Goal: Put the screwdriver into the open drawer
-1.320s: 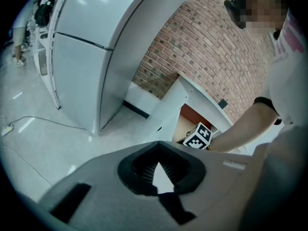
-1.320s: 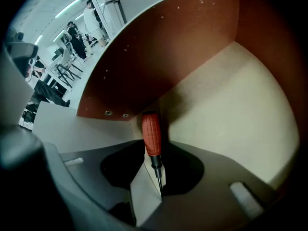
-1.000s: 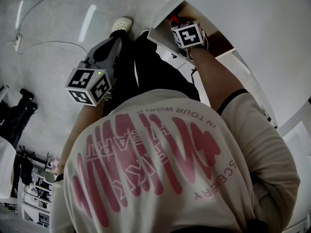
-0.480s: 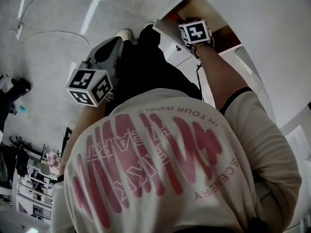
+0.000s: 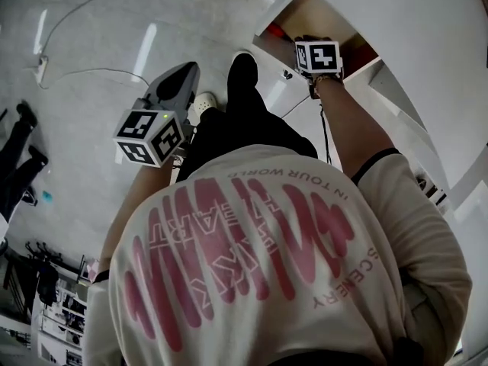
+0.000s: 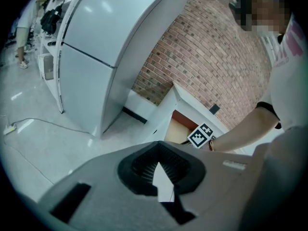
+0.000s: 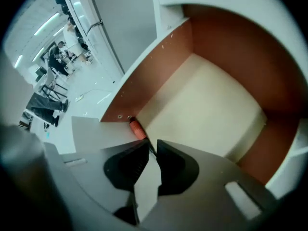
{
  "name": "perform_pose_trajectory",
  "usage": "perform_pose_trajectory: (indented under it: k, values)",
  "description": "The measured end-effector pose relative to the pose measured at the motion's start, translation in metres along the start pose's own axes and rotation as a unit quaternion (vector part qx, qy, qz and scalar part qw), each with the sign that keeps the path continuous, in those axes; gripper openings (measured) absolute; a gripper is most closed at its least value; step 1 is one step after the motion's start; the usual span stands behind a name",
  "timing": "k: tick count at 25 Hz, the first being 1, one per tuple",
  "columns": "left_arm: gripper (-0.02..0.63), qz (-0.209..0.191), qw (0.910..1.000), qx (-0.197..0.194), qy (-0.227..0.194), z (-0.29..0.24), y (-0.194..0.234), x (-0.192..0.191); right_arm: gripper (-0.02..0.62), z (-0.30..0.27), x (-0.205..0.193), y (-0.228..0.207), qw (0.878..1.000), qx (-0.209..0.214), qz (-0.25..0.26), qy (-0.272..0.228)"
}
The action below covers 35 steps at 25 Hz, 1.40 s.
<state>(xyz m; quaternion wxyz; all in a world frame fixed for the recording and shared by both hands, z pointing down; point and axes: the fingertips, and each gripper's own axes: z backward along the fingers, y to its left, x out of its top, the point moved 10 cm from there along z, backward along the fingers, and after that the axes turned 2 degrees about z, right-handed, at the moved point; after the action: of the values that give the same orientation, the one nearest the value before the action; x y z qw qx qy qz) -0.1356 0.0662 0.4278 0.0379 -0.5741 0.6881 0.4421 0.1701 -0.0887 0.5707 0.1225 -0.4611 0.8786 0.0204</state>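
The screwdriver [image 7: 137,128], with a red-orange handle, lies on the floor of the open drawer [image 7: 202,105] against its brown left wall; its dark shaft runs under my jaws. The handle shows as a red spot [image 5: 276,30] in the head view. My right gripper [image 7: 153,147] points steeply down over the drawer [image 5: 324,17]. Its jaws have just been closing, a narrow gap is left and nothing is between them. Its marker cube [image 5: 317,56] hides the jaws in the head view. My left gripper [image 6: 159,146] hangs over the floor, well left of the drawer [image 6: 179,129], tips together and empty.
The drawer sits in a low white cabinet [image 5: 274,82] in front of a brick wall [image 6: 207,57]. A tall grey cabinet [image 6: 96,57] stands to the left. A cable [image 5: 91,73] runs over the pale floor. My shoe [image 5: 204,101] stands near the cabinet. People stand far off [image 7: 60,57].
The right gripper has lifted away from the drawer floor and its jaws have narrowed. The left gripper has risen a little. The screwdriver stays in the drawer.
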Motion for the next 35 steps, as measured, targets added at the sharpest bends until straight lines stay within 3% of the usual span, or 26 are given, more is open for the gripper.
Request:
perform_pose_trajectory:
  k: [2, 5, 9, 13, 21, 25, 28, 31, 35]
  values:
    - [0.003, -0.011, 0.9999, -0.009, -0.005, 0.015, -0.006, -0.001, 0.019, 0.026, -0.009, 0.006, 0.999, -0.032, -0.023, -0.027]
    - [0.005, -0.028, 0.9993, -0.02, -0.013, 0.043, -0.013, -0.003, 0.014, 0.066, -0.028, 0.018, 0.991, -0.056, -0.095, -0.07]
    - [0.005, -0.03, 0.9989, -0.019, -0.032, 0.074, -0.004, -0.001, 0.012, 0.108, -0.036, 0.049, 0.967, -0.041, -0.2, -0.15]
    - [0.003, -0.029, 0.998, -0.029, -0.048, 0.11, -0.013, -0.003, 0.012, 0.148, -0.046, 0.097, 0.95, -0.004, -0.243, -0.199]
    - [0.003, -0.069, 0.9854, -0.086, -0.129, 0.155, -0.051, 0.043, 0.012, 0.259, -0.013, 0.155, 0.912, 0.025, -0.214, -0.348]
    - [0.003, -0.095, 0.9729, -0.113, -0.178, 0.184, -0.077, 0.064, 0.012, 0.322, -0.006, 0.169, 0.881, 0.036, -0.203, -0.426]
    - [0.003, -0.123, 0.9606, -0.134, -0.21, 0.197, -0.1, 0.076, 0.012, 0.358, -0.006, 0.176, 0.865, 0.031, -0.18, -0.468]
    - [0.003, -0.146, 0.9511, -0.155, -0.224, 0.209, -0.121, 0.078, 0.012, 0.387, -0.012, 0.183, 0.855, 0.016, -0.158, -0.494]
    - [0.003, -0.164, 0.9419, -0.174, -0.236, 0.221, -0.138, 0.077, 0.011, 0.405, -0.024, 0.189, 0.852, -0.003, -0.139, -0.504]
